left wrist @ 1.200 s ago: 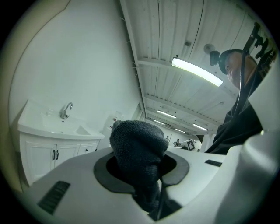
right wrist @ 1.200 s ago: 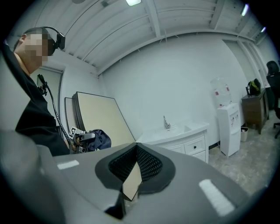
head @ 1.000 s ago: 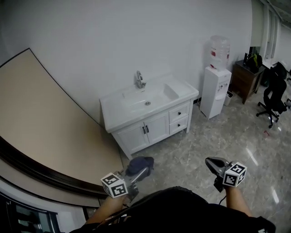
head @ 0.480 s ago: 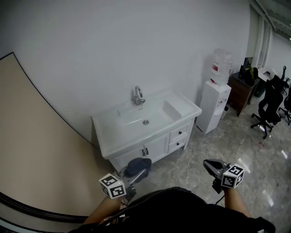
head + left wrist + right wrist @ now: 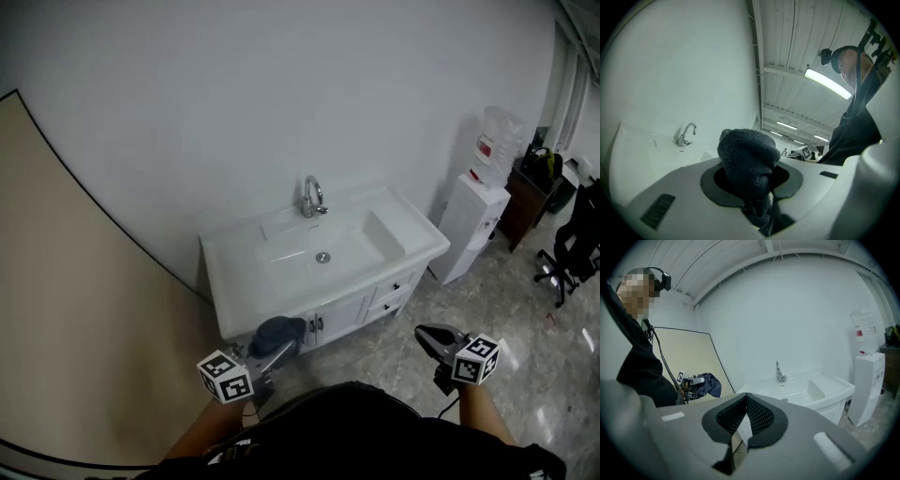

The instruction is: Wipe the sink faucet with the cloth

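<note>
Left jaws: the left gripper (image 5: 281,349) clamps the cloth (image 5: 278,330), a dark bunched wad bulging past the tips.
Right jaws: the right gripper (image 5: 429,336) is pressed together, with nothing between.
Why held so: the wad likely sits out front so that cloth, not the jaws, meets the metal; the spare gripper seems kept clear at the right.
Faucet place: the faucet (image 5: 312,198) stands at the back edge of the sink (image 5: 225,274), by the wall and well apart from both grippers.
Faucet axis: upright, its curved spout arching over towards the basin.
Cloth direction: it points level towards the sink.
</note>
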A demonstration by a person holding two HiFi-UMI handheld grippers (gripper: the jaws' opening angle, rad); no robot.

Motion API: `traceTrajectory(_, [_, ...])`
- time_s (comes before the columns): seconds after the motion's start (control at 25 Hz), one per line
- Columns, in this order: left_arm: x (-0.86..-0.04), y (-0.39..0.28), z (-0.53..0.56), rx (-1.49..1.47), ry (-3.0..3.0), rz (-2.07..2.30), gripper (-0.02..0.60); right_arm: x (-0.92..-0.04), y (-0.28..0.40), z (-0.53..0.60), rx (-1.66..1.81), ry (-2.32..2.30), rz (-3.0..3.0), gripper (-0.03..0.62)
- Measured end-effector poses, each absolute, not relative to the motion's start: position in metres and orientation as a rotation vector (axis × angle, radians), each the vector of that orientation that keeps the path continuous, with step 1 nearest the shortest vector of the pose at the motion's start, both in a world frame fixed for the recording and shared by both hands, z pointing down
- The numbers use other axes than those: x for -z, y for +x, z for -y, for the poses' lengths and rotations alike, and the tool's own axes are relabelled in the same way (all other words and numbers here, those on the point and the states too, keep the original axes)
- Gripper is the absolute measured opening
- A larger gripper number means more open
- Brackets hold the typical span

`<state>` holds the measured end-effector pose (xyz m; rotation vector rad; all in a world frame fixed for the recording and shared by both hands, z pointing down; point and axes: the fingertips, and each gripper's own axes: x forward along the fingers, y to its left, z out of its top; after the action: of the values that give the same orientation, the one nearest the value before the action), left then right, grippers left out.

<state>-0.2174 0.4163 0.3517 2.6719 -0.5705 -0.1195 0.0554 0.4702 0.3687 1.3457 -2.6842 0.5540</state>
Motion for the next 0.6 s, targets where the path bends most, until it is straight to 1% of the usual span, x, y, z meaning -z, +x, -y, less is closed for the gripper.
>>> traceTrajectory(0.2, [-0.364,-0.197,-0.369,0.106,2.629,0.752,0.115,-0.383,0.089,-0.391,-0.565,1.193,2.766,0.002])
traceTrajectory(0.48, [-0.36,-0.117,-0.303,0.176,2.512,0.973,0.115,-0.384,0.163,-0.277,-0.56,0.936,2.843,0.002])
traceTrajectory(0.6, [-0.353,-0.092,-0.284,0.187,2.48,1.029,0.115,-0.379,0.185,-0.24,-0.574,0.864,2.874,0.002])
